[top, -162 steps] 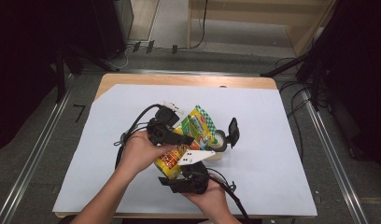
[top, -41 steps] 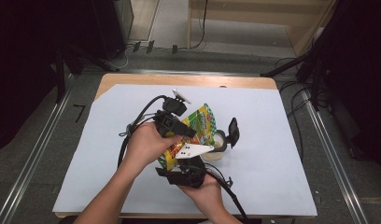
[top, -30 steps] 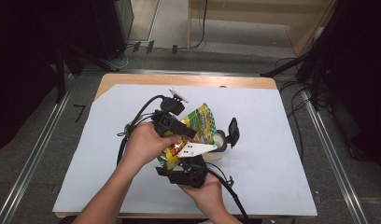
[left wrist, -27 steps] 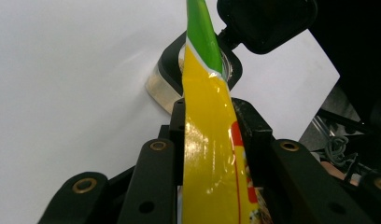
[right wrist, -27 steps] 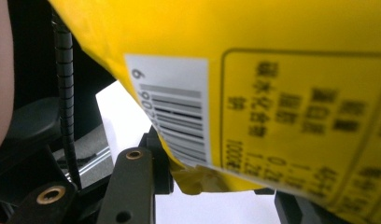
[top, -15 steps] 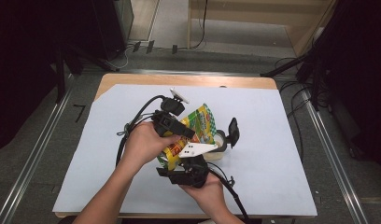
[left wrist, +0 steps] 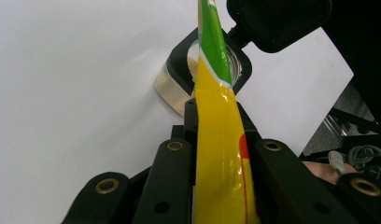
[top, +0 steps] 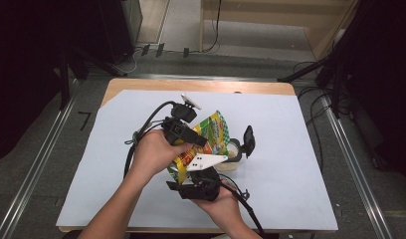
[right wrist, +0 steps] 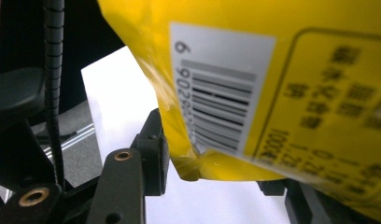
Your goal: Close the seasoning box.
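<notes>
A yellow and green snack bag (top: pixel 213 130) hangs tilted over a small clear container (top: pixel 233 155) of beige powder, whose black lid (top: pixel 249 140) stands flipped open. My left gripper (top: pixel 201 142) is shut on the bag's side edge (left wrist: pixel 216 140). Its jaws have just been closing, with the bag between them, and the container (left wrist: pixel 179 84) lies beyond them. My right gripper (top: pixel 187 173) holds the bag's bottom end from below. Its jaws have just been opening a little, and the barcode corner of the bag (right wrist: pixel 272 70) still sits between them (right wrist: pixel 216 163).
A white sheet (top: pixel 295 149) covers the wooden table, with free room to the right and at the back. Black cables (top: pixel 141 132) trail from the left gripper across the sheet. Dark stands and floor cables surround the table.
Since the oldest frame the bag has been tipped up steeper and the left gripper has shifted farther back along it. Over the last second both hands stay in place.
</notes>
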